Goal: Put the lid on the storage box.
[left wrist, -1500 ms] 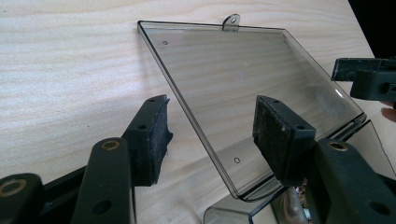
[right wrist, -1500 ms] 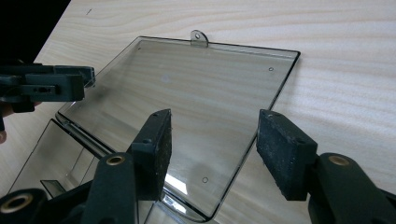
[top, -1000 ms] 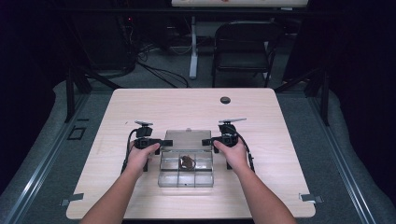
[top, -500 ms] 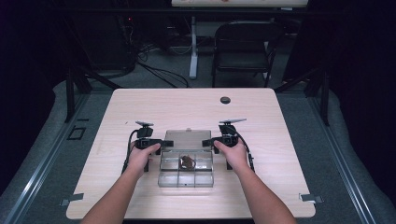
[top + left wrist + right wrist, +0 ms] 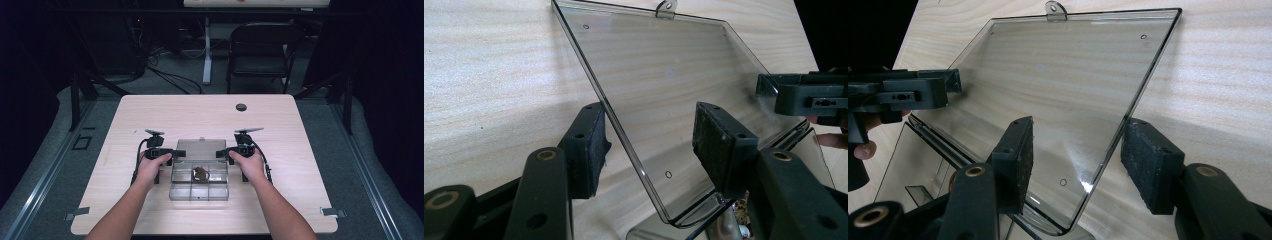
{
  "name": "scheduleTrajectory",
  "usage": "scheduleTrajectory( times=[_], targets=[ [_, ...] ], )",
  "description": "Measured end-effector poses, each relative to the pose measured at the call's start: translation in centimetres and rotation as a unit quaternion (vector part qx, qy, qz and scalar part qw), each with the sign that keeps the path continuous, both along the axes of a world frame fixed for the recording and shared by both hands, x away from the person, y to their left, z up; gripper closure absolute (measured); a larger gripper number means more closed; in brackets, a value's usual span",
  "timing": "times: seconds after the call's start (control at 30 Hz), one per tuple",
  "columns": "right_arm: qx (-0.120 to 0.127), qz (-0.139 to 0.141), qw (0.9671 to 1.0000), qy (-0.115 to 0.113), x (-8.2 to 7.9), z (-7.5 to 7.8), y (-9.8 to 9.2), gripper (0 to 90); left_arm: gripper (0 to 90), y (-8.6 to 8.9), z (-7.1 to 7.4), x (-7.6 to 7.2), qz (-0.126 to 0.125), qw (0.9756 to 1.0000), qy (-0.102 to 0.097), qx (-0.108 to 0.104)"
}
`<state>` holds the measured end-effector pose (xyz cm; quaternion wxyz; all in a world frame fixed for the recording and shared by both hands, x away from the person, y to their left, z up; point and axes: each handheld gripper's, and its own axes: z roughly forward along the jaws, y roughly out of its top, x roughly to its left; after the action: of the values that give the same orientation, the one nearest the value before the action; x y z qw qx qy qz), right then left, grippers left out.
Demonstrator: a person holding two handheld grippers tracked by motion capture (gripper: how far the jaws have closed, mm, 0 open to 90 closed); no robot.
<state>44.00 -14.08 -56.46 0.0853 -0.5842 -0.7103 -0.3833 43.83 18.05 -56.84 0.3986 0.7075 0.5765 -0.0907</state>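
A clear plastic compartment box (image 5: pixel 199 189) lies near the table's front middle, with a small brown object (image 5: pixel 200 173) in one of its cells. Its clear lid (image 5: pixel 201 148) is swung back beyond the box. My left gripper (image 5: pixel 172 154) is open at the lid's left edge. In the left gripper view that edge of the lid (image 5: pixel 664 85) runs between the jaws of the left gripper (image 5: pixel 651 140) without touching the pads. My right gripper (image 5: pixel 222 152) is open too. The right gripper (image 5: pixel 1080 155) straddles the lid (image 5: pixel 1063 85) at its right edge.
A small black round disc (image 5: pixel 241 107) sits near the far edge of the light wooden table (image 5: pixel 150 120). A black folding chair (image 5: pixel 260 50) stands behind the table. Each gripper view shows the other gripper (image 5: pixel 804 95) (image 5: pixel 903 92) across the lid.
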Motion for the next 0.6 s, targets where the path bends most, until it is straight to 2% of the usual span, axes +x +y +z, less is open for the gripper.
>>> scheduleTrajectory(
  times=[0.1,0.4,0.6],
  targets=[
    [0.000,0.002,1.0000,-0.003,0.00,0.00,-0.02,47.3,47.9,-0.01,0.06,0.03,-0.002,1.0000,-0.001,0.002],
    [-0.004,0.010,0.9995,-0.030,-0.08,0.16,0.01,49.1,51.1,0.06,0.24,0.07,-0.003,0.9999,-0.016,0.002],
    [-0.009,0.009,0.9989,-0.045,-0.15,0.50,-0.02,52.9,54.2,0.20,0.73,0.05,-0.010,0.9994,-0.030,0.012]
  ],
)
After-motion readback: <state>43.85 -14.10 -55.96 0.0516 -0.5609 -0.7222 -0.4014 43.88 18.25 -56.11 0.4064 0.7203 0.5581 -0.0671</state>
